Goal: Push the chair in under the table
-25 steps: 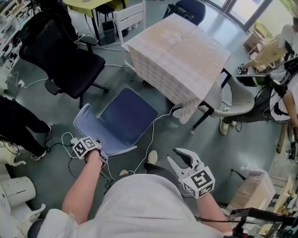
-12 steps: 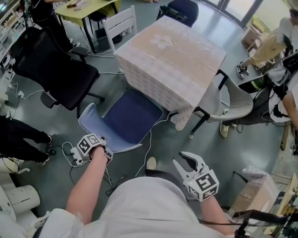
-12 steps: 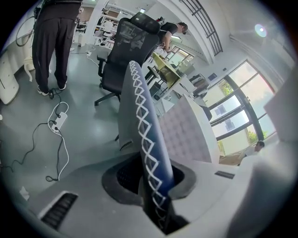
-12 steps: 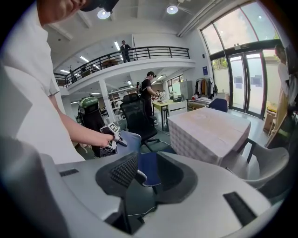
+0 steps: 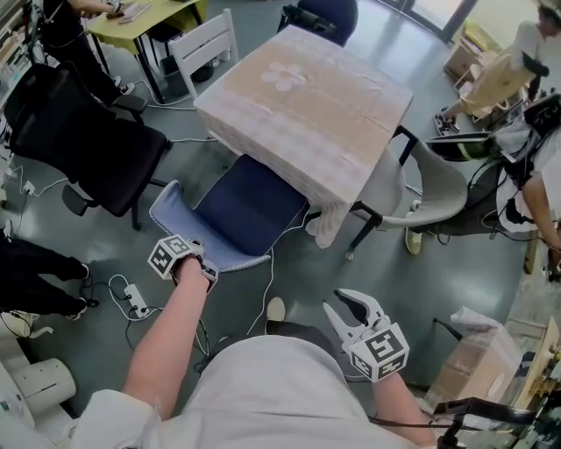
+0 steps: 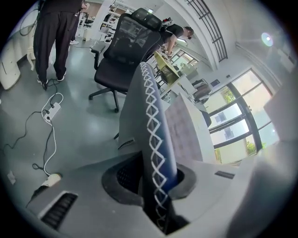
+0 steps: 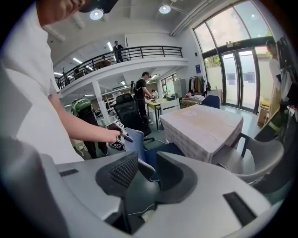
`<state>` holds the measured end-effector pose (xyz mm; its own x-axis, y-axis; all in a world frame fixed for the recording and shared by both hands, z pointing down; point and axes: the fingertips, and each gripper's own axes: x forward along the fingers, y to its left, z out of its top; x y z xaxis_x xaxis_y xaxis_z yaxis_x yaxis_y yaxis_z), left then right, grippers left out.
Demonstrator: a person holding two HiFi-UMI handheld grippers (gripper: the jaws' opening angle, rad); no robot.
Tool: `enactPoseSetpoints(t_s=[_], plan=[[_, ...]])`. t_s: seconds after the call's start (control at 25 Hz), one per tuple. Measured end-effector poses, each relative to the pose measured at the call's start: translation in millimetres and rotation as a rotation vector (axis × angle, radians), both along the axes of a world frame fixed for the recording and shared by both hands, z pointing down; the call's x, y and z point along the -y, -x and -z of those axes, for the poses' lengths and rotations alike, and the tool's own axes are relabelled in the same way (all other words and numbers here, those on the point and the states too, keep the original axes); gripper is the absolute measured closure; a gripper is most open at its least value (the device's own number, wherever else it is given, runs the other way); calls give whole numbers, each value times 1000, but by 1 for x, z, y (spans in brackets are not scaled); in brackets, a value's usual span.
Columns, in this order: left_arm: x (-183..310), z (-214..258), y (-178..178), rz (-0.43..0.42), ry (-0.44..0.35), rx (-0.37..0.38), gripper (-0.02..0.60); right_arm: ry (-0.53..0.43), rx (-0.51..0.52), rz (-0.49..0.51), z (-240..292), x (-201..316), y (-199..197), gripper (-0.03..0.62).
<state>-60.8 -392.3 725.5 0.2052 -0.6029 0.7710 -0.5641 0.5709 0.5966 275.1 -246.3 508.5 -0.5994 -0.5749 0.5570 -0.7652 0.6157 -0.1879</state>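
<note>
The blue chair (image 5: 241, 210) has its seat partly under the table (image 5: 307, 96), which is draped in a pale cloth. Its grey-blue backrest (image 5: 168, 224) faces me. My left gripper (image 5: 195, 263) is shut on the backrest's top edge; the left gripper view shows the stitched edge of the backrest (image 6: 156, 153) pinched between the jaws. My right gripper (image 5: 348, 304) hangs open over the floor near my waist, with nothing between its fingers. The right gripper view shows the table (image 7: 205, 123), the chair (image 7: 135, 144) and my left gripper (image 7: 122, 135) on the backrest.
A black office chair (image 5: 83, 140) stands at the left, a grey shell chair (image 5: 429, 188) right of the table, a white chair (image 5: 206, 44) and a yellow desk (image 5: 145, 17) behind. Cables and a power strip (image 5: 133, 298) lie on the floor. People stand at both sides.
My left gripper has pushed the chair toward the table, and its seat has slid farther under the cloth. My right gripper has shifted a little with my body and stays open.
</note>
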Motion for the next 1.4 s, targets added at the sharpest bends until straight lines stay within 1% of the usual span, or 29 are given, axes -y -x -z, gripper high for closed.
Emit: enactPoseSetpoints(t_s=[0.32,0.48,0.64,0.76,0.92,1.0,1.12,1.2,1.32,1.4], plan=[[34,-2,-35,74,-10,-47,499,26,-10,-31,-6,-2,-17,468],[47,-2,-51,81,-11,-61,499,37,-18,-42,-8,-4,-21,468],[51,-1,-53,86,-8,-57,490,45,-21,-45,-9,-8,-20,468],[48,-4,-52,53,-2,-31,472,41,-22,-45,-9,-11,-19,468],[42,0,-48,-3,24,34,441,34,-21,-30,-7,-13,-11,468],[41,6,-49,-32,22,39,429,26,-20,-26,-5,-15,-4,468],[39,23,-47,-63,-13,28,422,16,-17,-16,1,-16,9,468],[35,39,-41,-76,-50,33,422,13,-15,-3,4,-18,19,468],[27,72,-28,-126,-149,78,422,1,-9,17,4,-21,36,468],[19,96,-20,-163,-231,85,423,-13,-6,31,4,-23,49,468]])
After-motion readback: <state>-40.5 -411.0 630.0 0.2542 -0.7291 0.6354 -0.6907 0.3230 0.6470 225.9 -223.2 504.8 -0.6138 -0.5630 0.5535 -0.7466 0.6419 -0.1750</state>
